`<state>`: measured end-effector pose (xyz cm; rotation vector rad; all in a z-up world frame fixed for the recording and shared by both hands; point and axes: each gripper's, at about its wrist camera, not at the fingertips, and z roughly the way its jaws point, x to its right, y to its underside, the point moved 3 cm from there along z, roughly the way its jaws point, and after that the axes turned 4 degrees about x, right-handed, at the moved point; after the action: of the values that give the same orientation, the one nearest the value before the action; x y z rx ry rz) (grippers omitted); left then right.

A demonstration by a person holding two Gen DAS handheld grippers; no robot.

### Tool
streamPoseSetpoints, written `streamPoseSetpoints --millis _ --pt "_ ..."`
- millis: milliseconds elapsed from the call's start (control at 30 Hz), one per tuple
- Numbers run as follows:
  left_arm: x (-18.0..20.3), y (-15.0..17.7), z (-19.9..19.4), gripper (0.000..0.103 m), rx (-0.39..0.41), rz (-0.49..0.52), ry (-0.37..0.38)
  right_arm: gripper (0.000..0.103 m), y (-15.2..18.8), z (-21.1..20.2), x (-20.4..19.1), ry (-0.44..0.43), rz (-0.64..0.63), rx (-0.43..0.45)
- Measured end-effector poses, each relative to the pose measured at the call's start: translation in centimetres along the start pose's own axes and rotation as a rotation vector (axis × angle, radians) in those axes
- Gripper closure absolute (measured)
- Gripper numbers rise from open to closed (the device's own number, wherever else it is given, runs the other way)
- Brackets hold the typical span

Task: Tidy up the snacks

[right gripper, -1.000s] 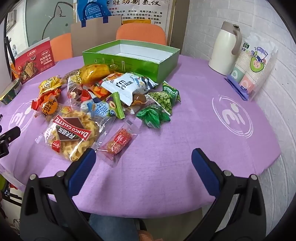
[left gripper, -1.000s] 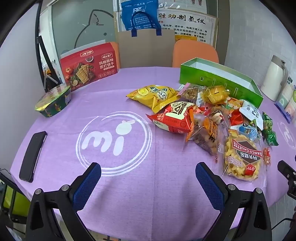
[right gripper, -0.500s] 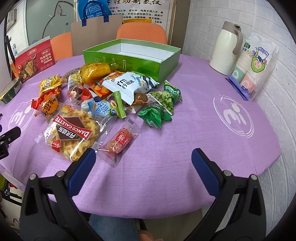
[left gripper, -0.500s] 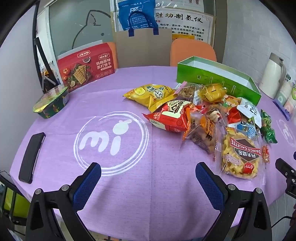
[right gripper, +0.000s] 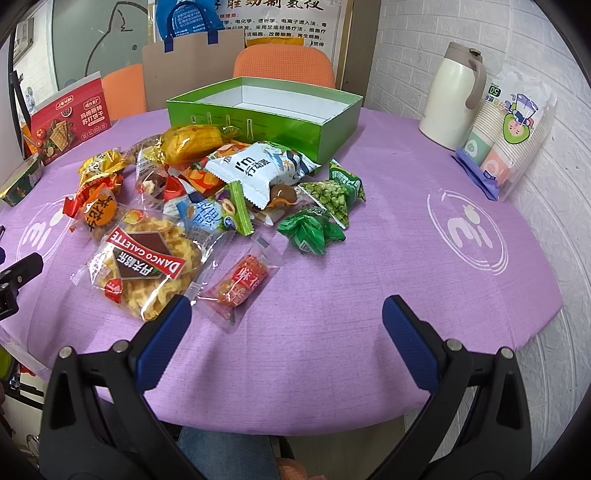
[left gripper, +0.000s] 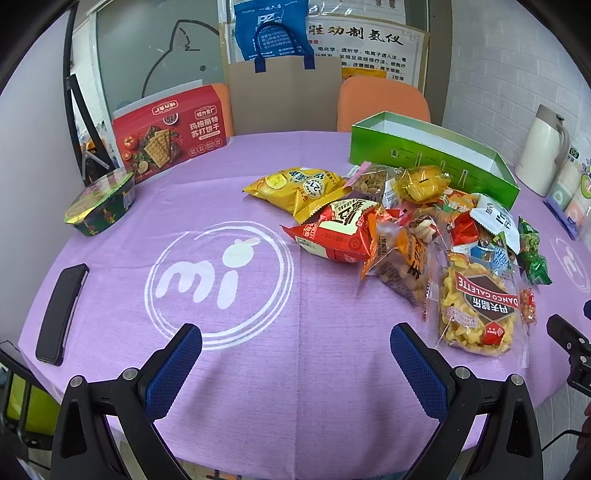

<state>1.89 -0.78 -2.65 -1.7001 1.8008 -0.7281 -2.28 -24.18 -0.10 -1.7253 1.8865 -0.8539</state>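
Two grippers hovered low over the near edge of the purple-clothed counter point(right gripper: 369, 258), both spread wide and holding nothing: the left gripper point(left gripper: 295, 354) over bare cloth beside the printed "mi" logo point(left gripper: 218, 280), the right gripper point(right gripper: 286, 321) just short of the snack pile. All snacks lay loose and overlapping in front of the green box point(right gripper: 258, 118), which stood with nothing visible inside.

Likely faults: the crinkly film packets overlapped, so a pinch on one could drag or lift a neighbour; the small red candy packet point(right gripper: 240, 282) lay flat and near the counter edge, where a glancing finger might push it off; the waffle bag point(right gripper: 144, 269) looked brittle and could be crushed by a hard squeeze.

Legible writing: "DANCO GALETTE" on the waffle bag; "I'm" with Chinese characters on the white packet point(right gripper: 258, 170); Chinese lettering on the red cracker box point(left gripper: 170, 136); "PZ" on the blue bag point(left gripper: 273, 29); "50" on the paper cup pack point(right gripper: 509, 133). Other labels were too small to read.
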Motion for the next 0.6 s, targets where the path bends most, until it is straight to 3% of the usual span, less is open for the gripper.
streamPoseSetpoints --millis 600 --pt "0.71 0.04 0.25 0.000 -0.008 0.009 0.008 0.000 0.08 0.68 -0.24 -0.002 -0.004 -0.013"
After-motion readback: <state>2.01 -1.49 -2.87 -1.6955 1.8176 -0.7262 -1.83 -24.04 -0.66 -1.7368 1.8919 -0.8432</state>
